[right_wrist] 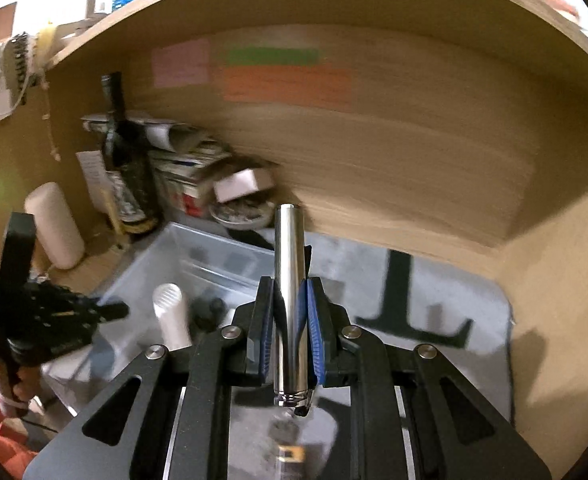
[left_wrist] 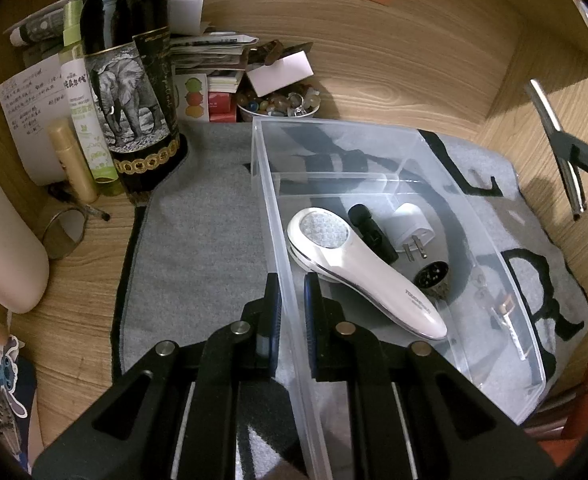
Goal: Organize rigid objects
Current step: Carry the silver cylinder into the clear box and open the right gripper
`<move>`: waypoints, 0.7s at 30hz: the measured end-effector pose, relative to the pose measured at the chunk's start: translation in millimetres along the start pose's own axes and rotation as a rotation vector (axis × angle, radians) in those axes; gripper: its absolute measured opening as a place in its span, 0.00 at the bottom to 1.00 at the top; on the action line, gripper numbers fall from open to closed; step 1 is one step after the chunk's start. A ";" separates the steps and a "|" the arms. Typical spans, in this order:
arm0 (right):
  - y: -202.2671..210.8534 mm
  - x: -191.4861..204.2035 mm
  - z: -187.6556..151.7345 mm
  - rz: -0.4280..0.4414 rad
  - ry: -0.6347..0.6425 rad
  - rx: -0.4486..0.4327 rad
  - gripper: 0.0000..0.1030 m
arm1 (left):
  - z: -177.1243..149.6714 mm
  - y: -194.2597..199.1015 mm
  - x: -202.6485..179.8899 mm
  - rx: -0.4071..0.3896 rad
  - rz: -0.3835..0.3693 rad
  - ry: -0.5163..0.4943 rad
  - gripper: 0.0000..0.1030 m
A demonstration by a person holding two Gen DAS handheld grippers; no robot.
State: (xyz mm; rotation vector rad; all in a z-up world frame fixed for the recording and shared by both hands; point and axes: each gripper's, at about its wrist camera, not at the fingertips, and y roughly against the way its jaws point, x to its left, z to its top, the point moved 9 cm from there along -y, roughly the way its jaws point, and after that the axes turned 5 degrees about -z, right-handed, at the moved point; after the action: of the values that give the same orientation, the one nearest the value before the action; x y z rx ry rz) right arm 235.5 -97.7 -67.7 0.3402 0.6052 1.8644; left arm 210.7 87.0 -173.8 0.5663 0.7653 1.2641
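Note:
A clear plastic bin [left_wrist: 473, 216] stands on a grey mat [left_wrist: 198, 240]. In it lie a white handheld device [left_wrist: 357, 268], a small black object [left_wrist: 371, 232], a white plug adapter [left_wrist: 411, 232] and a dark round piece [left_wrist: 431, 276]. My left gripper [left_wrist: 292, 284] is shut on the bin's left wall, one finger on each side. My right gripper [right_wrist: 290, 286] is shut on a shiny metal tube [right_wrist: 290, 264] that sticks out forward past its fingers. It hangs above the mat, right of the bin [right_wrist: 182, 248]. The left wrist view shows the metal tube [left_wrist: 549, 128] at far right.
A dark wine bottle [left_wrist: 130, 80], spray bottles [left_wrist: 88, 120] and a cream cylinder [left_wrist: 2, 240] crowd the left. A bowl of stones [left_wrist: 278, 104] and stacked papers [left_wrist: 210, 48] sit behind the bin. Wooden walls [right_wrist: 413, 160] enclose the desk at back and right.

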 end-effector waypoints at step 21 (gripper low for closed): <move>-83.5 79.6 -45.2 0.159 0.159 0.280 0.14 | 0.2 0.7 1.3 -0.009 -0.024 0.012 0.11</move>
State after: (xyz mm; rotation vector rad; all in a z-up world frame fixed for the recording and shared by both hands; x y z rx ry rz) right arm 249.1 -11.6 -155.9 0.4362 0.9771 1.9734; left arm 210.6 88.5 -173.4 0.5413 0.7739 1.2497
